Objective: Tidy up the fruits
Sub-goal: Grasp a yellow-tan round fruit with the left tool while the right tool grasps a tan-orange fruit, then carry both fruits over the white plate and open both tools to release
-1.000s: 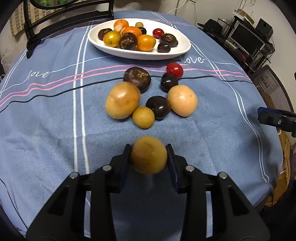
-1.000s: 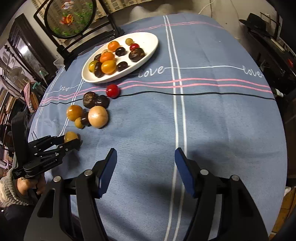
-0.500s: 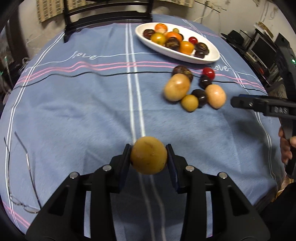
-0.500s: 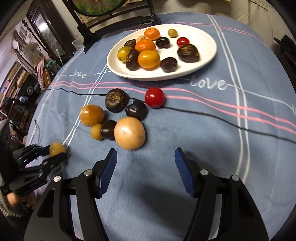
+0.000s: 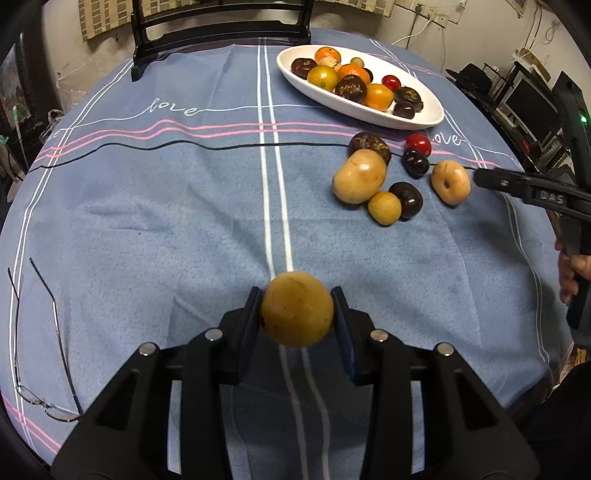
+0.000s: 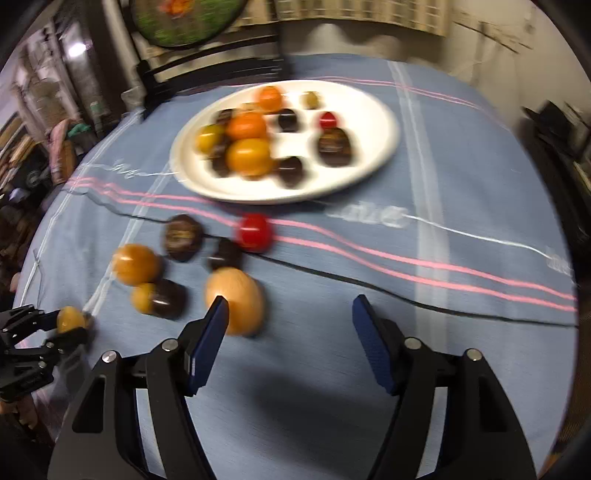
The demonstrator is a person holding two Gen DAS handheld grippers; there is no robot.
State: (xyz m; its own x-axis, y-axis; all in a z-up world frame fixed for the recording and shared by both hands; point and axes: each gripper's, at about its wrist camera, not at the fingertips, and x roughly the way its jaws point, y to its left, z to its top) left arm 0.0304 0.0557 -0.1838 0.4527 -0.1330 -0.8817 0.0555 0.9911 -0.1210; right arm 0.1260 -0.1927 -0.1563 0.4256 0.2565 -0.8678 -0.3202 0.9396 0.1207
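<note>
My left gripper (image 5: 297, 308) is shut on a round yellow fruit (image 5: 295, 314), held over the blue tablecloth away from the pile. The right wrist view shows this left gripper (image 6: 70, 321) at its left edge. Loose fruits lie by the white plate (image 5: 428, 117): a large tan one (image 5: 360, 176), a small yellow one (image 5: 384, 208), dark ones (image 5: 406, 199) and a red one (image 5: 418, 144). My right gripper (image 6: 290, 306) has its jaws opening with nothing between them. Its left finger is next to a tan fruit (image 6: 240, 295). The plate (image 6: 369, 173) holds several fruits.
Wire-framed glasses (image 5: 44, 406) lie near the table's front left edge. A black chair (image 5: 221, 22) stands behind the table. Shelves with electronics (image 5: 528, 92) crowd the right side. A hand (image 5: 570, 269) holds the right gripper's handle.
The left gripper swung left and back from the fruit pile with its yellow fruit, then stayed still. The right gripper moved in toward the loose fruits and its jaws widened a little.
</note>
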